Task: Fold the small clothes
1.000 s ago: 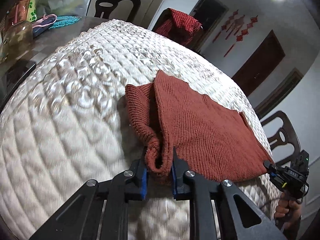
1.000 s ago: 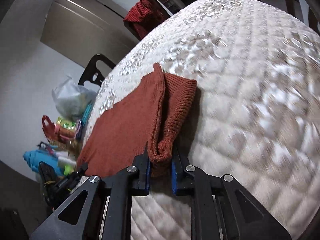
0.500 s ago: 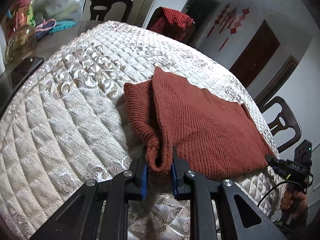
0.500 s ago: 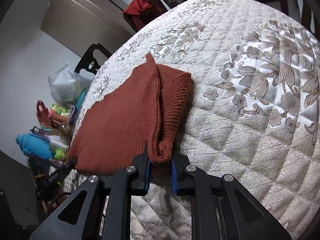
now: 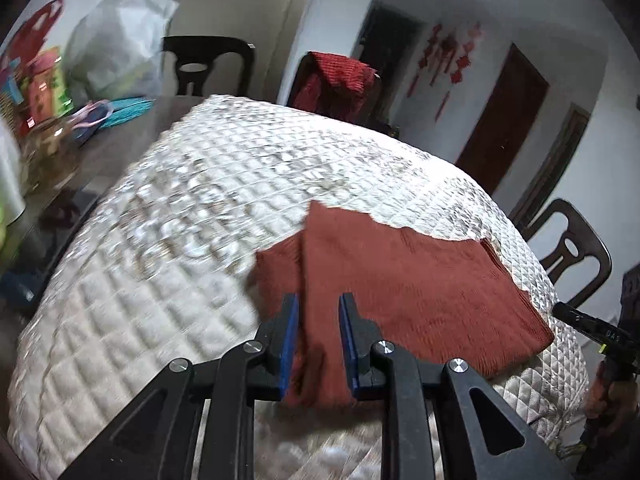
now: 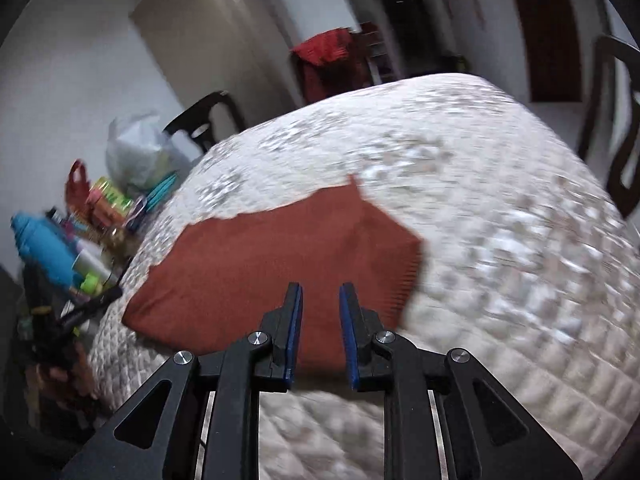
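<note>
A rust-red knit garment (image 5: 420, 288) lies on the quilted white table cover (image 5: 160, 240). My left gripper (image 5: 318, 320) is shut on its near left corner, and a fold of the knit hangs down between the blue pads. In the right wrist view the same garment (image 6: 260, 264) fills the gap of my right gripper (image 6: 320, 312), which is shut on its near right corner; the ribbed sleeve spreads off to the right. Each view shows the other gripper at the garment's far corner: the right gripper (image 5: 592, 328) and the left gripper (image 6: 80, 308). Both views are blurred.
Dark chairs stand around the table (image 5: 208, 64) (image 5: 572, 252) (image 6: 616, 128), one with a red cloth draped over it (image 5: 340, 80). At the table's left end are a white plastic bag (image 5: 116, 40), colourful packets (image 6: 108, 200) and a blue bottle (image 6: 40, 244). The cover (image 6: 500, 260) spreads wide beyond the garment.
Both grippers have risen and rolled, so the views show more of the room. The garment's near edge has come up with them. The sleeve, bunched before, now spreads wider in the right view.
</note>
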`<state>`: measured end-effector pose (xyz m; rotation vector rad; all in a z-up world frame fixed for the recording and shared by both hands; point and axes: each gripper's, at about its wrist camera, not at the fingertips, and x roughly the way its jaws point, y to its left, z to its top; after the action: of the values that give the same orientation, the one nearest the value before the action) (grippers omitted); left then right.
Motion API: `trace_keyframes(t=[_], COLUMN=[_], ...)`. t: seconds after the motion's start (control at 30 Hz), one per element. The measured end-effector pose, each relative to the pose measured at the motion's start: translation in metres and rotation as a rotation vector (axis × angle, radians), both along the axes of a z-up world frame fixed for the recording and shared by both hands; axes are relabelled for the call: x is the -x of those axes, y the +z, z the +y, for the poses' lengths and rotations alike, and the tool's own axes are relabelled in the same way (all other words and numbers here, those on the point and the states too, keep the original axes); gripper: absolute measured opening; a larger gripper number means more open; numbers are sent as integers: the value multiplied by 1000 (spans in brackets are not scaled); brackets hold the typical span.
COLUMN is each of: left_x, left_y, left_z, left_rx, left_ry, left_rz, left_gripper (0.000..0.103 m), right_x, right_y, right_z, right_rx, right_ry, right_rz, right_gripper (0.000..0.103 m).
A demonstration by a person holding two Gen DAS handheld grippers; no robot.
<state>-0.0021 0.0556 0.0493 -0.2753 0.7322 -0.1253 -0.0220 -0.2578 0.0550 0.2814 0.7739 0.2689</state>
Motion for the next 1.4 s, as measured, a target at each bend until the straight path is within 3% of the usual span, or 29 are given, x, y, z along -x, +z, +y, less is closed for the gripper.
trace_keyframes(t=[0.23,0.57,0.87,1.4], left_x=[-20,-18,-29,-30], left_y=[-30,-17,-28,-30], left_z=[-21,-20,-19,-19], left_rx=[-62,-114,-161,-175], left_ry=[-44,2,33,34], left_rz=[88,65,94,88], left_gripper=[23,23,23,27], right_x=[-29,-46,-68,-70], right_y=[-35,-24,-34,-32], right_z=[68,87,109,114], right_rx=[127,150,188,194], right_ry=[167,194,226,230], right_rz=[63,32,52,50], right_gripper=[19,19,19,19])
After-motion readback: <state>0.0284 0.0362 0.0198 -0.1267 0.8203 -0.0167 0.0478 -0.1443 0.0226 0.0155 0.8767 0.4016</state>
